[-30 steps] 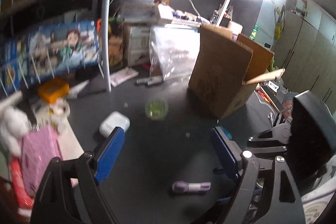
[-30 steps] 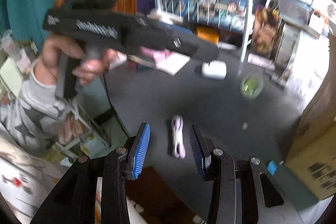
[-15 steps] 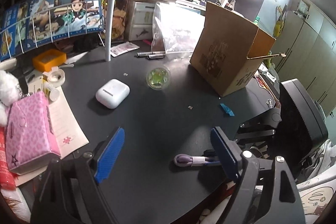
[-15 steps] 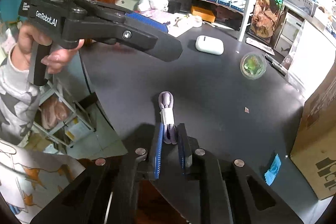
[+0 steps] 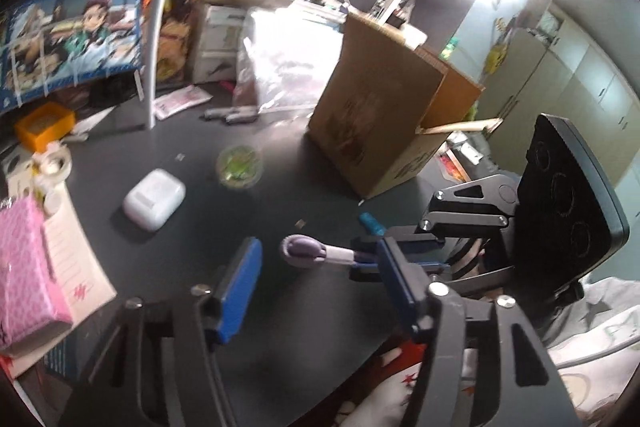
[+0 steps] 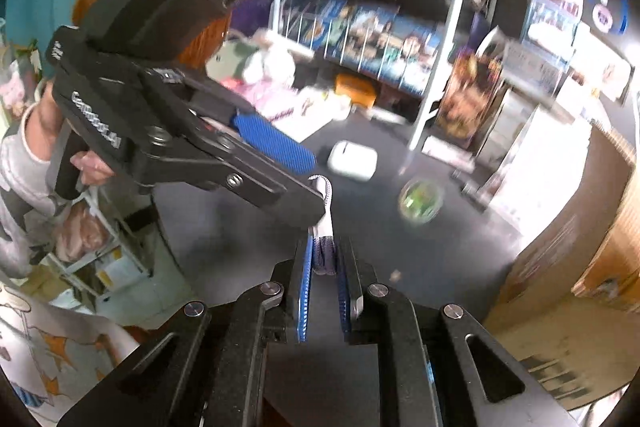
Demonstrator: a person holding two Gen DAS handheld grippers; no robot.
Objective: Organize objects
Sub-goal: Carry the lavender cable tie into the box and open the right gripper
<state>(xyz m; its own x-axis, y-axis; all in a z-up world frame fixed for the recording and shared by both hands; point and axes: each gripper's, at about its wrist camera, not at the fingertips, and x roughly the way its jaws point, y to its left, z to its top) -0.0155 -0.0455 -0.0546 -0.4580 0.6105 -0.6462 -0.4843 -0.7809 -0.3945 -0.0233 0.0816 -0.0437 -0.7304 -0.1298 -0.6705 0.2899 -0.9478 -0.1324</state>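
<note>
Purple coiled cable (image 6: 324, 251) sits low-center in the right wrist view, clamped by the right gripper (image 6: 323, 281) at one end so the other pokes out for a handoff, I'd guess. The left gripper (image 5: 316, 279) is closing around that free end, pads not pressing yet. Cardboard box (image 5: 384, 119) waits upper right.

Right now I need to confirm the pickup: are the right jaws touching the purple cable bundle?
Touching. In the right wrist view the right gripper is shut on the purple cable bundle, its blue pads against both sides.
</note>
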